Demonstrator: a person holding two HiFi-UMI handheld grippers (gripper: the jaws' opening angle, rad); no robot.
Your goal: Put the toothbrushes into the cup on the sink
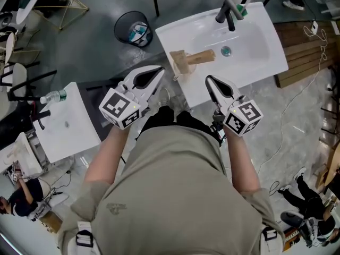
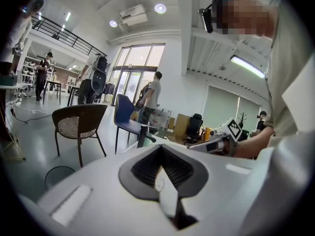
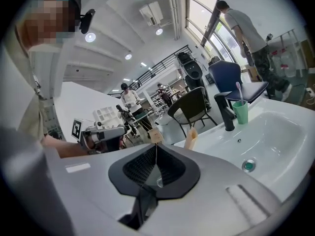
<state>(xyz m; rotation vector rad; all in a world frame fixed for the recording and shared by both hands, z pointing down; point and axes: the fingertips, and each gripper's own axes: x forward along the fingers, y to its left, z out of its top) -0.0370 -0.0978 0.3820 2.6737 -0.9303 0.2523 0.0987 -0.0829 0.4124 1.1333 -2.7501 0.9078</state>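
Over the near rim of the white sink (image 1: 255,62): left gripper (image 2: 159,151) and right gripper (image 3: 156,151), both closed up and empty.

Left gripper just off the sink's left edge, fingers pressed fully together with nothing between them; right gripper over the front rim, fingers likewise closed tight on nothing. At the back of the sink, green cup (image 3: 240,111) just beside the black faucet (image 3: 225,111), with one toothbrush (image 3: 238,90) upright inside. On the sink's front-left ledge, wooden piece (image 1: 192,58), between the two grippers' tips and well apart from the cup. Down in the basin, green drain plug (image 1: 226,50). On the floor to the left, round bin (image 1: 133,28); nearer, white side table (image 1: 74,116) with a water bottle (image 1: 53,96) on its far edge.
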